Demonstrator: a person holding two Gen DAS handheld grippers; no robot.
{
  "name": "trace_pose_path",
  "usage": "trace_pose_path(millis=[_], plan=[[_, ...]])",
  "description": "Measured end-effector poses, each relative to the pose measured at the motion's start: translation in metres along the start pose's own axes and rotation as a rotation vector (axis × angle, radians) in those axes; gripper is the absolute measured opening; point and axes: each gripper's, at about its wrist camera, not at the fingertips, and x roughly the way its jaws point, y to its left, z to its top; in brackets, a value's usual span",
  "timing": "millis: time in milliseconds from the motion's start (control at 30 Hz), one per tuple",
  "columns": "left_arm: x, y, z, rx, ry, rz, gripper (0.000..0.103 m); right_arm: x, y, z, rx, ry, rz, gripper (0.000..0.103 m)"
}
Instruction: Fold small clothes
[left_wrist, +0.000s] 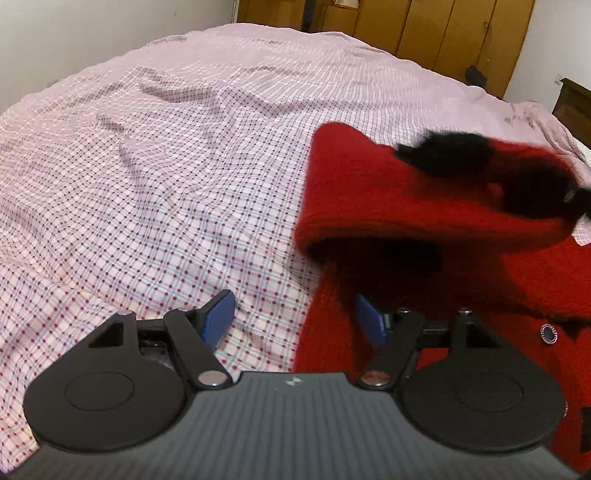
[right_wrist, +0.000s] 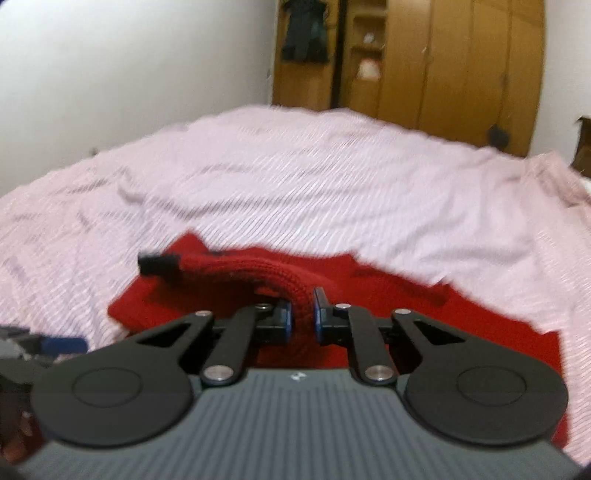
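A red knitted cardigan (left_wrist: 517, 295) with black trim and a round button (left_wrist: 548, 333) lies on the pink checked bed sheet (left_wrist: 166, 184). One of its sleeves (left_wrist: 388, 199) is lifted and bends over the body, its black cuff (left_wrist: 447, 151) blurred. My left gripper (left_wrist: 295, 310) is open at the cardigan's left edge, one blue pad over the sheet and the other over red knit. In the right wrist view my right gripper (right_wrist: 301, 312) is shut on the red sleeve (right_wrist: 258, 269), whose black cuff (right_wrist: 159, 264) hangs out to the left.
The sheet (right_wrist: 332, 184) is wrinkled and spreads far to the left and back. A wooden wardrobe (right_wrist: 461, 74) stands behind the bed, with dark clothes (right_wrist: 304, 33) hanging beside it. A dark headboard (left_wrist: 576, 103) is at the right. A white wall (right_wrist: 129, 74) is on the left.
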Motion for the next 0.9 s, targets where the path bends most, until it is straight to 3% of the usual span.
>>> trace_pose_path(millis=[167, 400, 500, 567, 700, 900], plan=[[0.003, 0.000, -0.003, 0.014, -0.009, 0.007, 0.079, -0.009, -0.039, -0.002, 0.054, -0.030, -0.081, 0.014], [0.003, -0.001, -0.005, 0.034, -0.022, 0.019, 0.081, 0.018, -0.085, -0.052, 0.202, 0.118, -0.076, 0.017], [0.003, -0.002, -0.006, 0.043, -0.027, 0.023, 0.082, 0.024, -0.086, -0.071, 0.224, 0.152, -0.085, 0.023], [0.003, -0.002, -0.007, 0.051, -0.031, 0.026, 0.083, 0.023, -0.084, -0.078, 0.222, 0.131, -0.104, 0.037], [0.003, -0.003, -0.008, 0.057, -0.038, 0.030, 0.083, 0.012, -0.089, -0.079, 0.235, 0.126, -0.112, 0.053], [0.003, -0.003, -0.009, 0.055, -0.040, 0.029, 0.083, -0.011, -0.096, -0.078, 0.231, 0.146, -0.097, 0.060]])
